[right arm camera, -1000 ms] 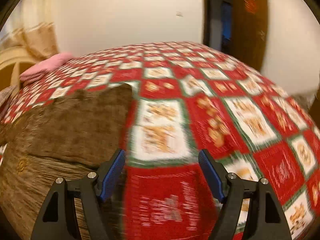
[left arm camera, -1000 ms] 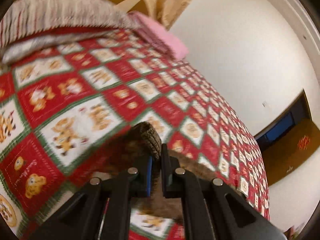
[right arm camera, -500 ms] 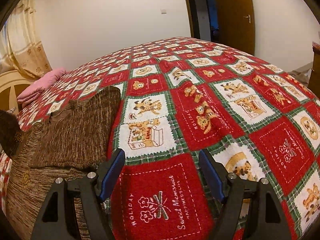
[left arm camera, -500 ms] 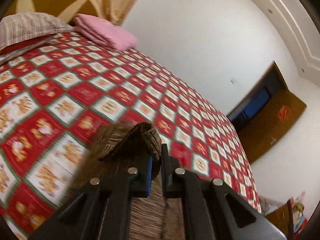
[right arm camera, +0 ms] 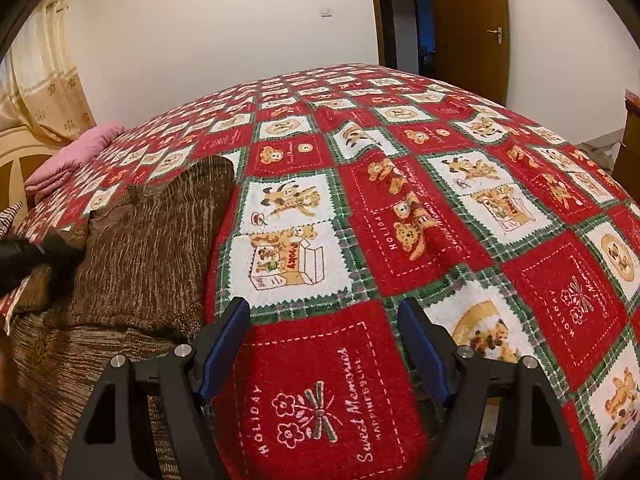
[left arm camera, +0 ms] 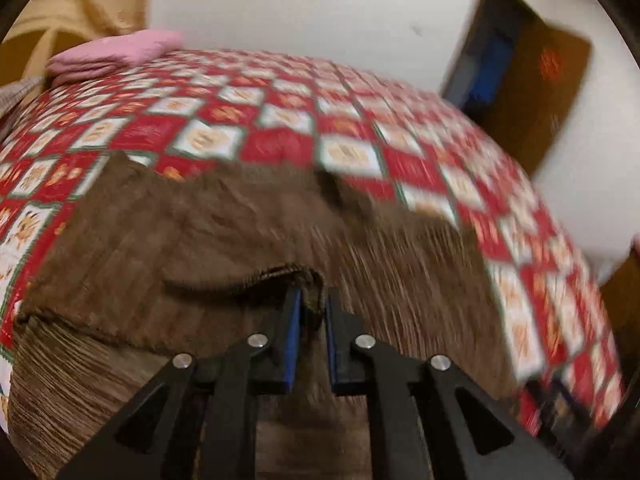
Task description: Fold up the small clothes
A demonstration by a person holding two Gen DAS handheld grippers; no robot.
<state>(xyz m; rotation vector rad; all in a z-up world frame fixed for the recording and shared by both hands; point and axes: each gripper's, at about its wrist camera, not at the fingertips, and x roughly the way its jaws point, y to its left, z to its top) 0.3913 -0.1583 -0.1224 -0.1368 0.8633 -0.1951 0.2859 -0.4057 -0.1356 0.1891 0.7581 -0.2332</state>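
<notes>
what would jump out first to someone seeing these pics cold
The red holiday blanket with teddy bear squares covers the whole bed. A brown knitted sweater lies on it at the left, its edge pinched in the left tool, while the right tool hangs open over the blanket. A pink folded cloth sits far left.

Sweater (right arm camera: 148, 248) on bed (right arm camera: 400, 208), left of right tongs (right arm camera: 324, 344); folded blanket (right arm camera: 76, 152) behind it, door (right arm camera: 468, 20) behind bed.
</notes>
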